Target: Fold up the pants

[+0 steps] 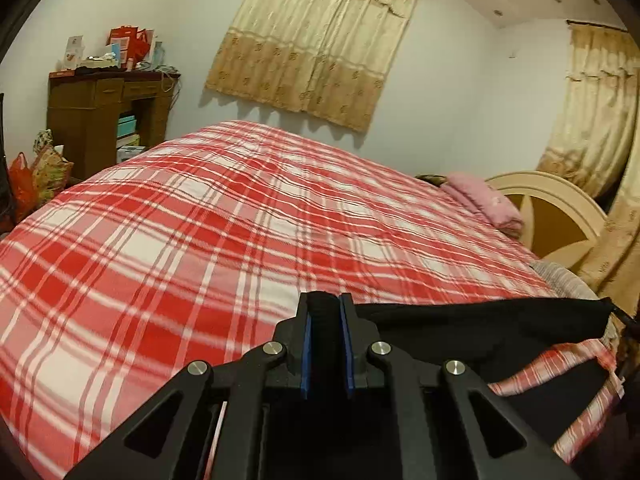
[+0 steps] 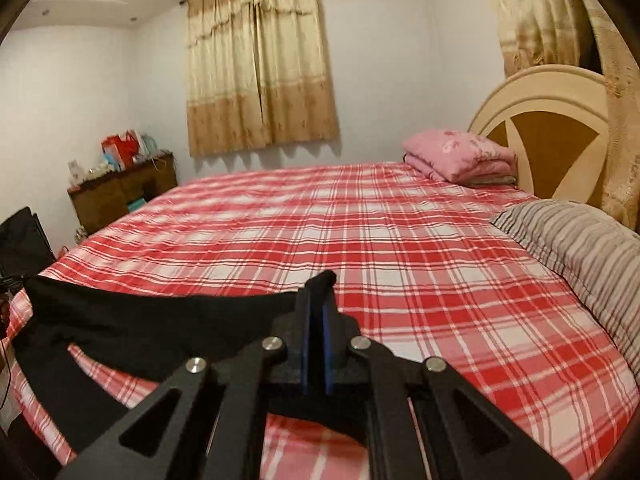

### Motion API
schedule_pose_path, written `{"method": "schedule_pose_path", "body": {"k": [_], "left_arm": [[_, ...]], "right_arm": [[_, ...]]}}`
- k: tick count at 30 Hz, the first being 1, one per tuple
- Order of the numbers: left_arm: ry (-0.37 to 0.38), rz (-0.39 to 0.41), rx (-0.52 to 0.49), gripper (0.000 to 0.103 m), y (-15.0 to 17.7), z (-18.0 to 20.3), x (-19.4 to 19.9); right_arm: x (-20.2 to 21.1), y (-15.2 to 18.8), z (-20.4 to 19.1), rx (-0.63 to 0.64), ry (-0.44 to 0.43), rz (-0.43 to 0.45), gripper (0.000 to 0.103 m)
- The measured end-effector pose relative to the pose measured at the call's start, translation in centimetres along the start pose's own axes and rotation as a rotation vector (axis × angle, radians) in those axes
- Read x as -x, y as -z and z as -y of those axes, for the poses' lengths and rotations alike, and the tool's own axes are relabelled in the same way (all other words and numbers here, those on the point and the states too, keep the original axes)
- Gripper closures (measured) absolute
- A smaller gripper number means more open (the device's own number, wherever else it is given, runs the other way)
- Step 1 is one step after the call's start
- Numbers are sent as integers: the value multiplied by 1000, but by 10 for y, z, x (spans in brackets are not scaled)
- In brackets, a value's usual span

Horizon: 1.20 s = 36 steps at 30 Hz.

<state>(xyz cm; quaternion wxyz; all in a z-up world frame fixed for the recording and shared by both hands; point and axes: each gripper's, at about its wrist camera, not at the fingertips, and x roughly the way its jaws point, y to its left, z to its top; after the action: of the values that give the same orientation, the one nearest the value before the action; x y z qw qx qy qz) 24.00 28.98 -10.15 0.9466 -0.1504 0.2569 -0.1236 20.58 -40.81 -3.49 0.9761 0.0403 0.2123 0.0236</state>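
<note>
Your left gripper (image 1: pixel 326 312) pinches black pants (image 1: pixel 500 320); your right gripper (image 2: pixel 318 298) pinches opposite end. Fabric spans between them, lifted over plaid bed (image 2: pixel 400 240).

Setting: a bedroom in a home. A wide bed (image 2: pixel 360 240) is filling most of both views, wearing a red and white checked sheet (image 1: pixel 200 220). A rounded cream headboard (image 2: pixel 560 120) is standing at its head, with a striped pillow (image 2: pixel 580 248) and a folded pink blanket (image 2: pixel 460 156) lying near it. Beige curtains (image 2: pixel 260 60) are hanging on the pale walls. A brown wooden cabinet (image 1: pixel 104 120) is standing in the corner, carrying boxes and gift bags (image 1: pixel 128 46).
</note>
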Motion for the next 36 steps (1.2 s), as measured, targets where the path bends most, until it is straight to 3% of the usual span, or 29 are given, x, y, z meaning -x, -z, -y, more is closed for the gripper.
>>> {"method": "schedule_pose_path", "body": {"k": [7, 13, 16, 19, 21, 25, 26, 28, 31, 36], "left_arm": [[61, 29, 18, 91, 32, -13, 41], [51, -14, 6, 91, 65, -26, 49], [44, -54, -28, 90, 81, -24, 47], [21, -83, -43, 88, 93, -27, 48], [16, -87, -46, 82, 98, -28, 52], [-49, -78, -62, 41, 102, -35, 66], [-65, -78, -70, 37, 103, -38, 68], [-67, -95, -84, 36, 106, -41, 72], [-90, -102, -99, 36, 112, -45, 78], [-144, -74, -60, 36, 115, -57, 92]], "right_arm": [[42, 44, 20, -62, 26, -10, 95], [64, 73, 40, -96, 58, -49, 95], [67, 86, 40, -78, 74, -94, 95], [57, 98, 37, -27, 102, -195, 95], [51, 106, 34, 9, 122, -250, 94], [60, 118, 40, 5, 133, -274, 86], [63, 120, 41, -3, 132, -275, 81], [69, 122, 43, -7, 135, -278, 76], [77, 125, 41, 5, 166, -287, 58], [91, 128, 39, 3, 204, -284, 52]]}}
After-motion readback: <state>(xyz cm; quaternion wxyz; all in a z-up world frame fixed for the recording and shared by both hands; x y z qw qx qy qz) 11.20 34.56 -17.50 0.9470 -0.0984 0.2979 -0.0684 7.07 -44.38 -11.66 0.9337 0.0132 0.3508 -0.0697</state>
